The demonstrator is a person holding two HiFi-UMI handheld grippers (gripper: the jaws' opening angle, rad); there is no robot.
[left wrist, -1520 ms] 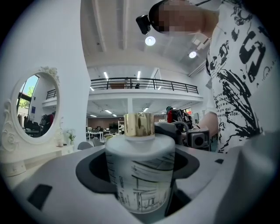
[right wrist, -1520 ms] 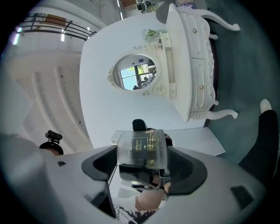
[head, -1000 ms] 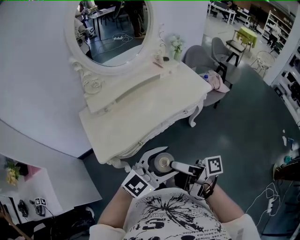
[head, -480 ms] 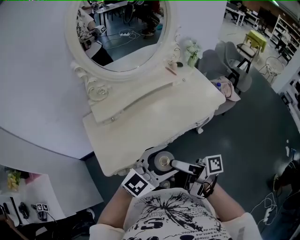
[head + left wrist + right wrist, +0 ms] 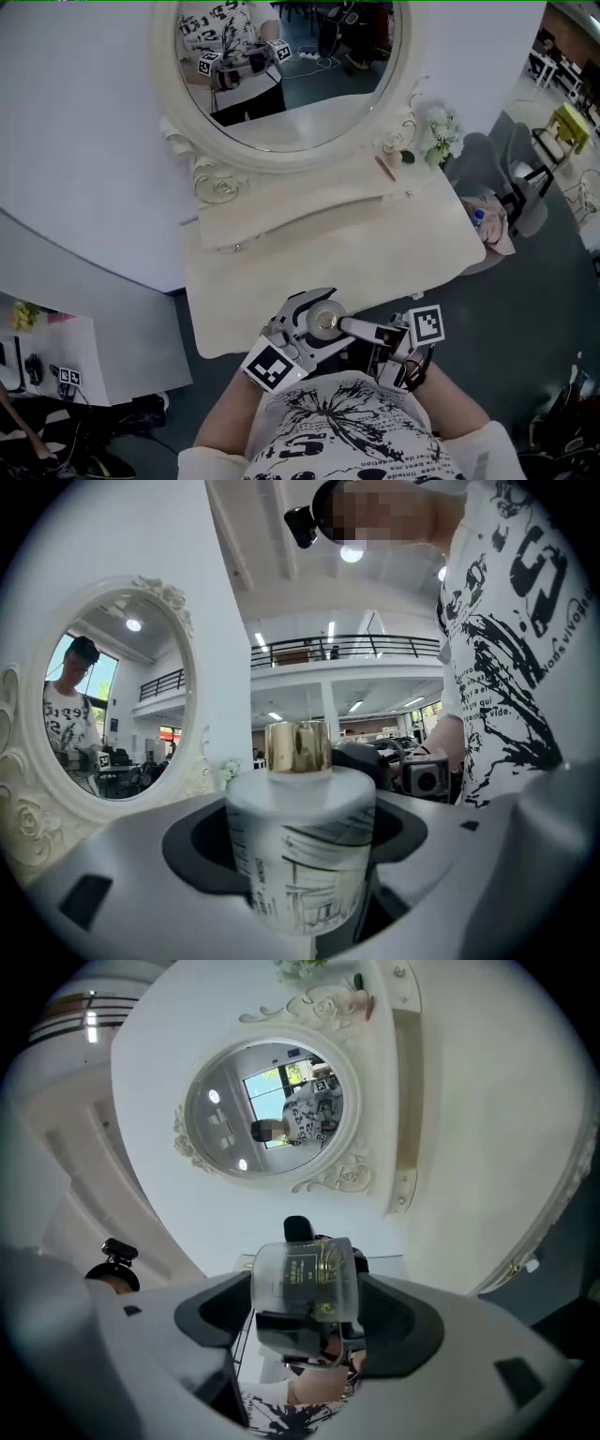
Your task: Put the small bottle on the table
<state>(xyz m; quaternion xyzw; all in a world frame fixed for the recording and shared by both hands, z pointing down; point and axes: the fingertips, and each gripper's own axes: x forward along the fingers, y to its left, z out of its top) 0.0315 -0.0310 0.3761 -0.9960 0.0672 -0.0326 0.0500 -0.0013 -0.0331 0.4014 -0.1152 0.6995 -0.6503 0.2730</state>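
Two grippers are clamped on the small bottle (image 5: 325,322) at once: my left gripper (image 5: 300,850) around its body, gold cap upright, and my right gripper (image 5: 309,1309) from the opposite side, with the table (image 5: 309,246) just ahead, below both, left marginally nearer.

Head view: steeply down, bench (image 5: 356,253) centre, mirror (image 5: 291,75) top.
Left gripper view: close in, level.
Right gripper view: close, toward mirror.
Shared: mirror, small bottle (image 5: 300,855).
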